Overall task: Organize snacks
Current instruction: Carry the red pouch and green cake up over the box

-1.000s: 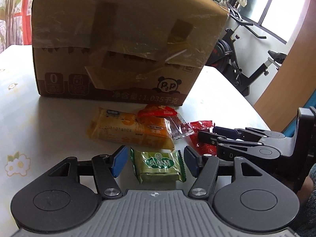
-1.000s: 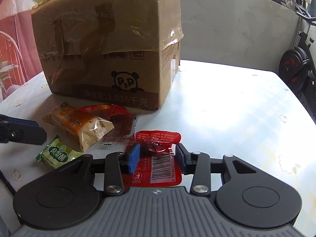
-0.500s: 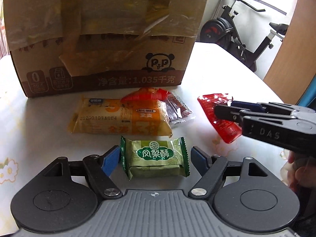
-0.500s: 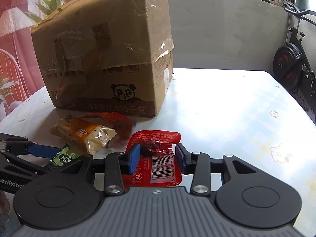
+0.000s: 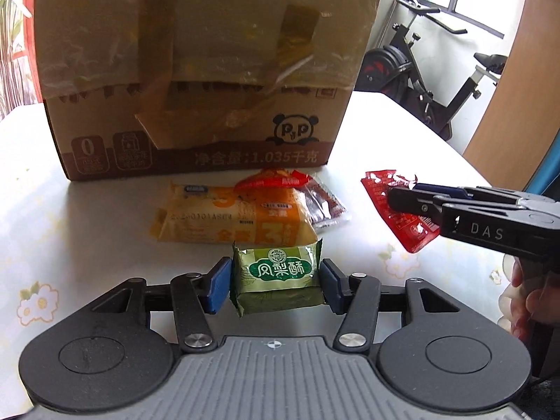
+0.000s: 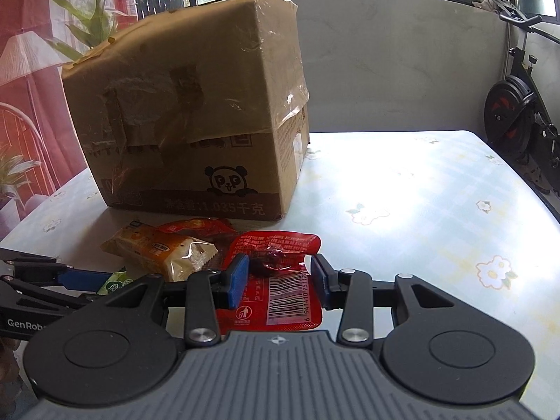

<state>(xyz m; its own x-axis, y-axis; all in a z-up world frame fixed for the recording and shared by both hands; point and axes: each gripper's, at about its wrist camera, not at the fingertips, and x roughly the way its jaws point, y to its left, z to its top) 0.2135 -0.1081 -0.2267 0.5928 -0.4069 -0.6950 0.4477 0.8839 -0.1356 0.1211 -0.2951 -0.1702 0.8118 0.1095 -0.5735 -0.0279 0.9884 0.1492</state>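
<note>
Floral-print table [image 6: 420,189] carries a taped cardboard box [image 5: 196,80] at the far side, with an exercise bike [image 5: 430,80] behind. Your left gripper [image 5: 276,281] is closing its jaws around the green pastry packet [image 5: 278,278], which sits between the blue pads and touches both. Just ahead of it lies the orange snack pack [image 5: 231,218]. Your right gripper [image 6: 278,281] is clamped on the red snack pouch [image 6: 280,280], held off the table, right of your left claw.
</note>
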